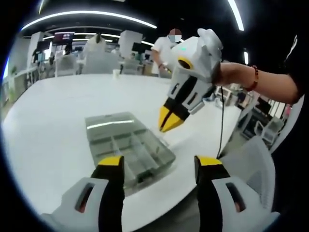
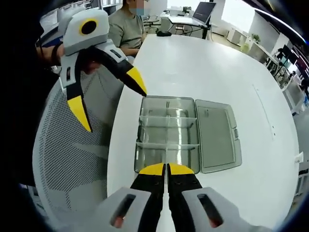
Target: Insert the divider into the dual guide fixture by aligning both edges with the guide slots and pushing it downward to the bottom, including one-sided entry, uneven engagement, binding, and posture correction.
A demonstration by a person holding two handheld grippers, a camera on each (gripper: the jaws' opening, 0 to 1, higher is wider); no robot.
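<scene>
White-bodied tongs [image 1: 159,166], black jaws, yellow tips; red bead bracelet [image 1: 254,77]

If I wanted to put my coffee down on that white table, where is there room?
The white table is bare beyond the clear plastic compartment box and past its open lid, out to the far edge. It is crowded at the near edge, where the shut right gripper and open left gripper hover by the box.
</scene>
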